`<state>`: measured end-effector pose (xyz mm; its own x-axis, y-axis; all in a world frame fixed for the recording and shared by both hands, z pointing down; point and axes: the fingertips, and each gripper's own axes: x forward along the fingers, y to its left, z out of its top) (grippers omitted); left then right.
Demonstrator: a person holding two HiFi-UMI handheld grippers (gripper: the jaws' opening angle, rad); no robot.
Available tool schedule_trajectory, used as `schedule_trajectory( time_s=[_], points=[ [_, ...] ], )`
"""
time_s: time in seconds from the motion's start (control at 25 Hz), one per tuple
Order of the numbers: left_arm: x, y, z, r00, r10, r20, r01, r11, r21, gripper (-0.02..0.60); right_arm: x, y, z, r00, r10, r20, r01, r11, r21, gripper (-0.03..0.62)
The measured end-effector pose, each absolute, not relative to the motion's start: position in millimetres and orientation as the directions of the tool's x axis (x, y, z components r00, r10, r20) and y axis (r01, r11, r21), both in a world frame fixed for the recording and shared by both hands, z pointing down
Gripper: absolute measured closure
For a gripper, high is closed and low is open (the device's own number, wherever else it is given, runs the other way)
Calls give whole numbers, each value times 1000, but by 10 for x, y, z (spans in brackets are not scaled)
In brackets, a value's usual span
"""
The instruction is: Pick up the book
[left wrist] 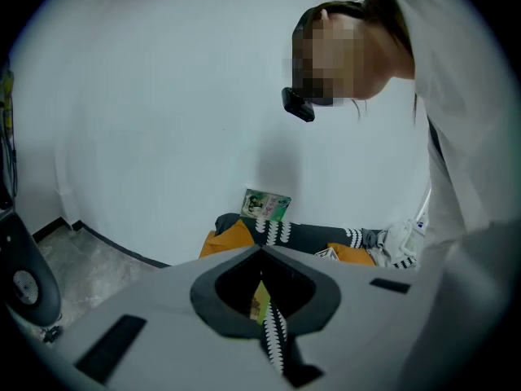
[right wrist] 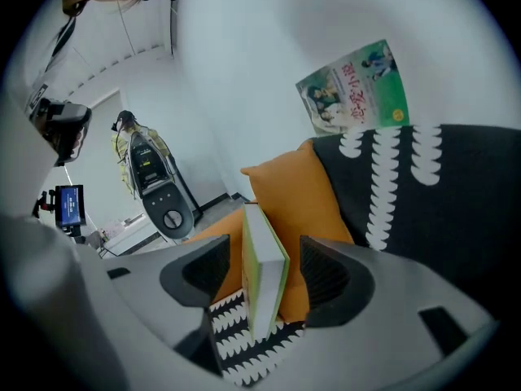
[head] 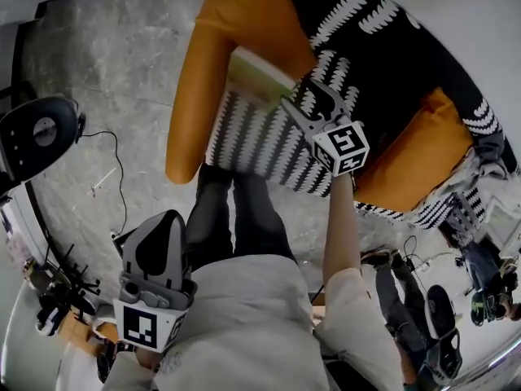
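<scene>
The book, thick with a green cover and white page edge, stands on its edge on a black-and-white patterned throw against the orange sofa cushion. My right gripper is open around it, one pad on each side with a gap to the book. From the head view, the right gripper reaches over the sofa to the book. My left gripper hangs low by the person's body, jaws together and empty; its own view shows the left gripper aimed at the sofa.
A second, thin green picture book leans on the white wall above a black blanket. The orange sofa stands on grey stone floor. A black round machine and cables lie left; clothes pile at the right.
</scene>
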<state>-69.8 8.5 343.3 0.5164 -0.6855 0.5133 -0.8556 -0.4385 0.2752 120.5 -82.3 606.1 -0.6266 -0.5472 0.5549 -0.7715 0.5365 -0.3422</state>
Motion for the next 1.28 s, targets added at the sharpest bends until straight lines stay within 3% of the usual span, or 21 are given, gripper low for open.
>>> schedule_trajectory(
  time_s=[0.6,0.72,1.28],
  points=[
    [-868,134,3924,450,-656,606,-893,-339,296,572,620,-832,6864,-754,-403,519,-644,611,-461,342],
    [-905,173,3942,439,-656,614,-898,-323,298,572,504,-842,6879,-751,-421,509,-650,611,-453,440],
    [-1092,234,3928,431,-674,600,-902,-316,293,572,672,-616,6620,-710,-497,499,-705,485,-518,448]
  ],
)
